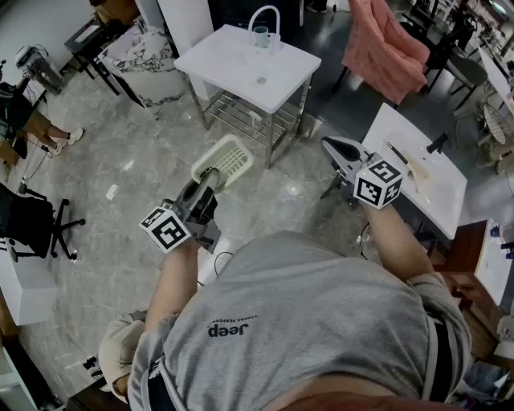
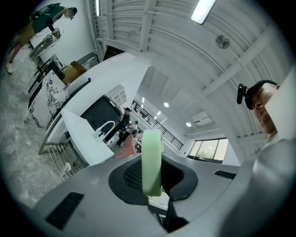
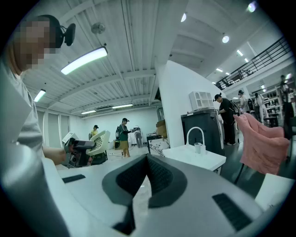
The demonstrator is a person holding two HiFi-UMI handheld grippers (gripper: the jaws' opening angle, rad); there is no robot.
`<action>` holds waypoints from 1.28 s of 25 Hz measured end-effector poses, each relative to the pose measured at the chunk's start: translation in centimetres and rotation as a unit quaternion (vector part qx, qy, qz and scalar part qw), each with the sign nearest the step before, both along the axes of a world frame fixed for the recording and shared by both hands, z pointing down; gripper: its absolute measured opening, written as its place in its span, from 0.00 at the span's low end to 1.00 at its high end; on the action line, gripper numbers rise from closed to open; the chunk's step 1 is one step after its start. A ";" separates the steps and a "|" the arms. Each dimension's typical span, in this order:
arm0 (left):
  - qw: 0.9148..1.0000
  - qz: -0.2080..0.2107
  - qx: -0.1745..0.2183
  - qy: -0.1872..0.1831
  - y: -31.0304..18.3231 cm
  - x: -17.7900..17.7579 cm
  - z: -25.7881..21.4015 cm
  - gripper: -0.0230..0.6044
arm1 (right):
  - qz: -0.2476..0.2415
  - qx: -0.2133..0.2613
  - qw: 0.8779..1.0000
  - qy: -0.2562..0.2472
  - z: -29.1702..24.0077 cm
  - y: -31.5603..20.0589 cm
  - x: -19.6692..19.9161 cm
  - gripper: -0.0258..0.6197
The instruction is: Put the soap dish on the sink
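The soap dish (image 1: 226, 160) is a pale green slatted tray, and my left gripper (image 1: 208, 178) is shut on its near edge, holding it above the floor. In the left gripper view the dish (image 2: 151, 161) stands edge-on between the pads. The white sink (image 1: 248, 63) on a metal frame stands further ahead, with a curved faucet (image 1: 264, 16) and a cup (image 1: 262, 36) at its back. My right gripper (image 1: 335, 148) hovers to the right, shut and with nothing in it. Its own view shows the sink (image 3: 194, 158) ahead and the dish (image 3: 100, 142) at the left.
A second white table (image 1: 419, 175) with small items stands at the right. A pink cloth-draped chair (image 1: 385, 42) is behind it. A marble slab (image 1: 146, 54) leans left of the sink, and an office chair (image 1: 34, 225) is at the far left. People stand in the background.
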State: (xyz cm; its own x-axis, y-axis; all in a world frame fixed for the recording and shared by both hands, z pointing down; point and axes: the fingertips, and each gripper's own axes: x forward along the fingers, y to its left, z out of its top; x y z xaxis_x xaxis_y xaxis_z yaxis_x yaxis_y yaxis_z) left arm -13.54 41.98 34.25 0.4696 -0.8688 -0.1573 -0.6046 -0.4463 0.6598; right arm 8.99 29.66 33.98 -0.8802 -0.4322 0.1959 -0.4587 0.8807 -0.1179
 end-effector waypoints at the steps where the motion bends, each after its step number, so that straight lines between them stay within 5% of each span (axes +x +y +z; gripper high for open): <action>1: 1.000 0.000 0.000 0.000 0.0 0.0 0.0 0.10 | 0.000 0.000 1.000 0.000 0.0 0.0 0.0 0.12; 20: 1.000 0.003 0.001 -0.005 -0.2 0.4 -0.5 0.10 | -0.002 0.009 1.000 -0.002 -0.8 0.5 -0.1 0.12; 32: 1.000 -0.004 0.010 -0.004 -5.4 10.4 -1.5 0.10 | -0.027 0.022 0.999 -0.007 -2.3 -3.7 9.2 0.12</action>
State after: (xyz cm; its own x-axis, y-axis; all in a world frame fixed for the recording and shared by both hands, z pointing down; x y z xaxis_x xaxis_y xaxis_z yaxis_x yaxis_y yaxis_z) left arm -3.11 36.56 32.73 0.4638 -0.8692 -0.1715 -0.6133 -0.4546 0.6459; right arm 18.16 25.96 31.71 -0.9050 -0.3923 0.1648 -0.4092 0.9085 -0.0846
